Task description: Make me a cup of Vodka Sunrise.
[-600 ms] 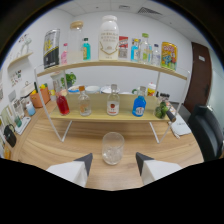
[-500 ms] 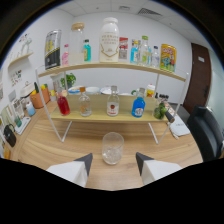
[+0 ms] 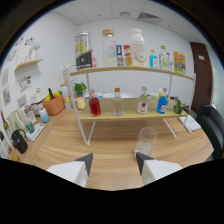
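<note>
Glass cup (image 3: 145, 140) sits on the wooden surface (image 3: 110, 150), now off toward my right finger, not in the middle. My fingers (image 3: 114, 162) are spread wide, holding nothing. I turned left toward the shelf (image 3: 125, 114), likely hunting a bottle like the red one (image 3: 94, 106).

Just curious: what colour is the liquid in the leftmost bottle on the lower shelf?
Red, seen best in the gripper view.
</note>
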Demonstrator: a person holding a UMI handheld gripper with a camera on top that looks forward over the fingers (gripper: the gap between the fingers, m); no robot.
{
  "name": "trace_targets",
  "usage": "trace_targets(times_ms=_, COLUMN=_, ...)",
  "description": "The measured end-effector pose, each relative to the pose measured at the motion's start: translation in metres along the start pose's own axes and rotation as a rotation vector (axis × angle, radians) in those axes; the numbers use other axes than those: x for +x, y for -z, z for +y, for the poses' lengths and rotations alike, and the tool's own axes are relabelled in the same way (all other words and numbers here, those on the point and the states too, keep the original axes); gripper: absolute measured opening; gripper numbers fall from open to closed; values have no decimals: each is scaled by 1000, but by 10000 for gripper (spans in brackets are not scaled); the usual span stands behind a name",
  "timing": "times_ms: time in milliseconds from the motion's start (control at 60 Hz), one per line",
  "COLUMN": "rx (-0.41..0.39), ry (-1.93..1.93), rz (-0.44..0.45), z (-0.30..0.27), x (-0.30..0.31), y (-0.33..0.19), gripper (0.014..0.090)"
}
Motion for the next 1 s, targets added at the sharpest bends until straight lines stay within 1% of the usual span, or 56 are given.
trace_targets(times_ms=167, rx=106, ry=-11, rz=-52, z=-39, x=-48, y=-37, gripper=796)
trace_targets(times_ms=350, rx=201, ry=-7, rz=-45, z=-86, x=-69, y=-90, gripper=799)
trace_targets(times_ms=467, rx=230, ry=14, rz=-23, z=-109, x=-70, y=-124, gripper=796)
trace_targets(times_ms=533, rx=228, ry=19, rz=-16, z=-117, x=-69, y=-143, gripper=789)
trace_targets(times_ms=600, rx=218, ry=16, rz=-10, z=-119, x=-69, y=-157, gripper=753)
trace_targets(times_ms=633, rx=212, ry=13, rz=-8, z=-119, x=-68, y=-165, gripper=718)
trace_targets(times_ms=717, rx=208, ry=13, rz=16, z=-119, x=-63, y=-177, gripper=597)
trace_targets(times_ms=783, rx=208, ry=11, rz=25, z=-119, x=-61, y=-185, gripper=474)
trace_targets(times_ms=833, rx=202, ry=15, rz=7, z=-118, x=-64, y=-188, gripper=385)
trace_targets(times_ms=850, rx=202, ry=18, rz=6, z=-118, x=-64, y=-188, gripper=367)
trace_targets(times_ms=917, rx=210, ry=35, rz=30, z=-119, x=-61, y=-188, gripper=361)
trace_targets(times_ms=1000, rx=219, ry=53, rz=26, z=-119, x=-62, y=-187, gripper=352)
